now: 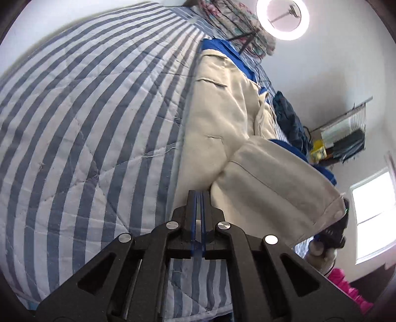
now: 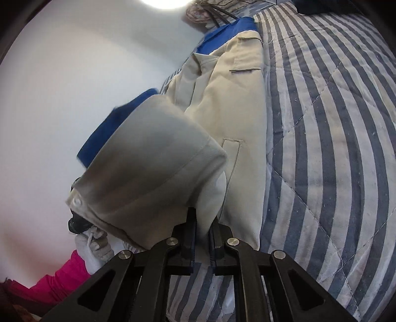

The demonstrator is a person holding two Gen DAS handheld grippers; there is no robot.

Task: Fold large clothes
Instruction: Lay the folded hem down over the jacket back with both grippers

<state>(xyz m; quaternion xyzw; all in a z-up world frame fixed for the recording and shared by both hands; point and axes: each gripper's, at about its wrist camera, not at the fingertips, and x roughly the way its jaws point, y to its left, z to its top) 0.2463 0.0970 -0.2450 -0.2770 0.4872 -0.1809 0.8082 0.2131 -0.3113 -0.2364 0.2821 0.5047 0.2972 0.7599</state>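
A cream jacket (image 1: 222,119) with a blue lining (image 1: 222,47) lies lengthwise on a bed covered by a blue and white striped quilt (image 1: 86,111). In the left wrist view the left gripper (image 1: 199,195) has its two fingers (image 1: 191,210) pressed together with only a thin line between the blue pads; their tips stand at the near edge of the jacket, but I cannot tell if any cloth is caught between them. A cream sleeve (image 1: 284,188) is lifted from the bed, and its cuff with a button reaches toward the other gripper at the right edge of this view, where a gloved hand (image 1: 321,252) holds the black tool. In the right wrist view the right gripper (image 2: 203,218) has its fingers (image 2: 190,235) narrow and closed on a fold of the cream cloth, which hangs down between the pads. The lifted sleeve (image 2: 153,158) fills the middle of this view, with the buttoned cuff at its lower left. The jacket (image 2: 235,99) body stays flat on the striped quilt (image 2: 334,148). Near the head of the bed stand a floral pillow (image 1: 235,19) and a round ring light (image 1: 282,18). A pink garment (image 2: 61,277) is seen at the lower left.
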